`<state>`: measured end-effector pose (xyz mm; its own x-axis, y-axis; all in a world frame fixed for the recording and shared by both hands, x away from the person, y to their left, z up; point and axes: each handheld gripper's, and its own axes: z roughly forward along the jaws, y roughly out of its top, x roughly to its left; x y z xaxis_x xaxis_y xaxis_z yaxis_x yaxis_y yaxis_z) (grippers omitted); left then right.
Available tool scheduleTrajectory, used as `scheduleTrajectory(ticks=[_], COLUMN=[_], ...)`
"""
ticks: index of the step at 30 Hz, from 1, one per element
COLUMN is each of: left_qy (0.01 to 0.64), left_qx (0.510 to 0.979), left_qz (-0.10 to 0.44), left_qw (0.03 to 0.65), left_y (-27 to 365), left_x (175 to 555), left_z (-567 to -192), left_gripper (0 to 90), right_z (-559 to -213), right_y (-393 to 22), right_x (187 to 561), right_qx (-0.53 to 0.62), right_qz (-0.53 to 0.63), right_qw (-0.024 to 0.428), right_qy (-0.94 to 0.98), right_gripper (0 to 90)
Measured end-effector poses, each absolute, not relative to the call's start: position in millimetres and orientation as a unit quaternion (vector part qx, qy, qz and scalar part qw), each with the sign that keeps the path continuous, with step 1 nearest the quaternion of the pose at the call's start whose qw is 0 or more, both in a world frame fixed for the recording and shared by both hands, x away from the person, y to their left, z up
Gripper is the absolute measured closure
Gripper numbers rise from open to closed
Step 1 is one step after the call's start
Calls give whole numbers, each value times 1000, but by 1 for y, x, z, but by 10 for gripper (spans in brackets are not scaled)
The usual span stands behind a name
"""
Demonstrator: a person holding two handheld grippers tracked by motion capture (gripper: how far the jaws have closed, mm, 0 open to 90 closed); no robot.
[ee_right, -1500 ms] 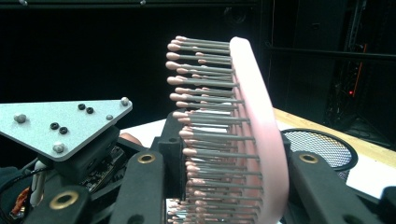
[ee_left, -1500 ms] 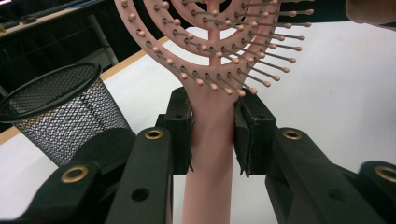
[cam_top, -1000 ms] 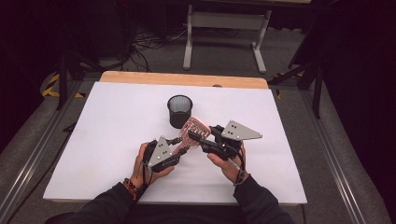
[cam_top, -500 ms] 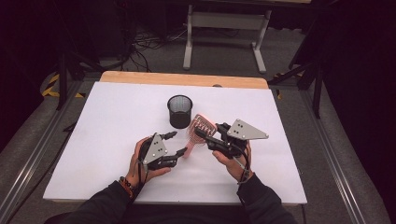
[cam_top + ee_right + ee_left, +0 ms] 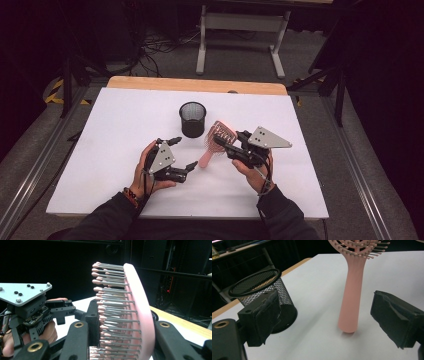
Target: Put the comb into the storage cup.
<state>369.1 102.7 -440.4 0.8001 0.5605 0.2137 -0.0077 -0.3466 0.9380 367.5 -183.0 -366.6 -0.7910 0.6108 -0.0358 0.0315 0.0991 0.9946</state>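
Left gripper (image 5: 183, 152) jaws spread wide, right gripper (image 5: 223, 143) clamped, both hands low over table

Desk (image 5: 100, 150) has a white top with a bare wood strip (image 5: 200, 85) along the far edge. Floor (image 5: 240, 55) is grey carpet — a tangle of black cables (image 5: 155, 47) lies beyond the desk at left. A pale metal frame (image 5: 240, 22) on two feet stands behind. Yellow-black hazard tape (image 5: 56, 95) sits at the left on the floor. Grey rails (image 5: 360, 165) run down both sides of the desk. Room is dark all round — a dark stand's legs (image 5: 325, 80) at the right.
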Motion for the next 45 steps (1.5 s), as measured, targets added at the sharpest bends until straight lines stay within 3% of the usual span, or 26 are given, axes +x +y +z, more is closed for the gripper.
scheduleTrajectory(ticks=[11,45], left_qy=[204,212], left_qx=[772,764], left_qz=[260,288], left_qw=[542,536], left_y=[126,196], left_x=[374,352], left_z=[-434,-436], left_gripper=[63,65], right_z=[-365,-360], right_y=[-187,-192], right_x=[367,367], right_qx=[224,221], right_qz=[624,622], right_qw=[242,253], right_qy=[709,707], right_gripper=[632,632])
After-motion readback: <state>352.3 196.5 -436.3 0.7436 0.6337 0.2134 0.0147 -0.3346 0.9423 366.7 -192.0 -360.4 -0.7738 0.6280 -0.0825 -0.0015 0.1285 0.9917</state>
